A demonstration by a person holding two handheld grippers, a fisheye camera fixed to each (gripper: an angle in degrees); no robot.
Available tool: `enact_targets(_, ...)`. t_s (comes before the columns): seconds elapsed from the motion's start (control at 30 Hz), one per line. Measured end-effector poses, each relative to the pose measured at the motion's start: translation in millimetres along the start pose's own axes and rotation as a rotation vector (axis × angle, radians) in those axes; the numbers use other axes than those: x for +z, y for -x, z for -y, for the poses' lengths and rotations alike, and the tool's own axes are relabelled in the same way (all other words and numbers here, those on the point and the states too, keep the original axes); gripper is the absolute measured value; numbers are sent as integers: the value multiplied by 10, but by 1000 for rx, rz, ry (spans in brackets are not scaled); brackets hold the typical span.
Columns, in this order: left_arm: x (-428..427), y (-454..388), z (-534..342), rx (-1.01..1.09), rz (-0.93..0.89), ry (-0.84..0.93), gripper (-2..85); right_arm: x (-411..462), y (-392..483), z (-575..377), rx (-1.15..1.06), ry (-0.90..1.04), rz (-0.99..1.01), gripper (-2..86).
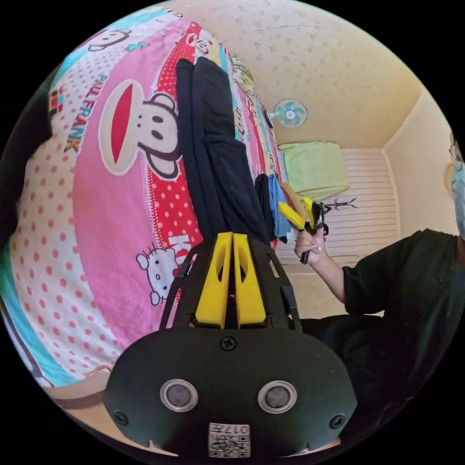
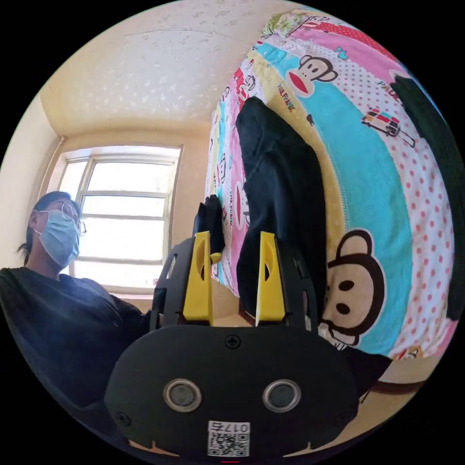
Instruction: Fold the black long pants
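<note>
The cartoon bedsheet [image 1: 121, 232] is the big thing here, with the black long pants [image 1: 218, 164] lying lengthwise on it. My left gripper [image 1: 232, 237] has its jaws pressed together right at the pants' near end; can't tell if it's got cloth. My right gripper [image 2: 235, 237] is spread wide beside the fabric.
</note>
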State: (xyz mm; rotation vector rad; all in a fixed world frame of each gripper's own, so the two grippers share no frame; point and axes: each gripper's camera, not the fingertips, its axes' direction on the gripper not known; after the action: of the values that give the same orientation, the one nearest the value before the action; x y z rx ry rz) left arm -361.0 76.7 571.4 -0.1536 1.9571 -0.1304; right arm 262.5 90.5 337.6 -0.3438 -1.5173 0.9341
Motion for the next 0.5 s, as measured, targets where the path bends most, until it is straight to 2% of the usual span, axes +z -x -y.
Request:
enact_targets(0.1, 233, -437, 394, 241, -35, 50, -10, -44, -191, -484, 213, 12, -141, 156)
enact_targets(0.2, 771, -778, 762, 446, -43, 199, -9, 63, -300, -788, 344, 26, -164, 168)
enact_targets(0.27, 1168, -895, 908, 554, 31, 321, -9, 232, -381, -800, 364, 49, -117, 172)
enact_targets(0.3, 1485, -848, 970, 586, 212, 426, -9, 362, -448, -759, 380, 56, -97, 174)
enact_targets(0.33, 1805, -680, 993, 600, 432, 568, -9, 426, -483, -727, 389, 56, -78, 175)
enact_targets(0.37, 1909, -594, 995, 607, 458, 633, -9, 547, -545, -649, 399, 50, -27, 175)
enact_targets(0.43, 1824, -364, 1124, 489, 339, 670, -9, 706, -614, -549, 411, 28, 51, 173)
enact_targets(0.5, 1646, -279, 1137, 424, 336, 678, -10, 863, -688, -466, 426, -13, 146, 174)
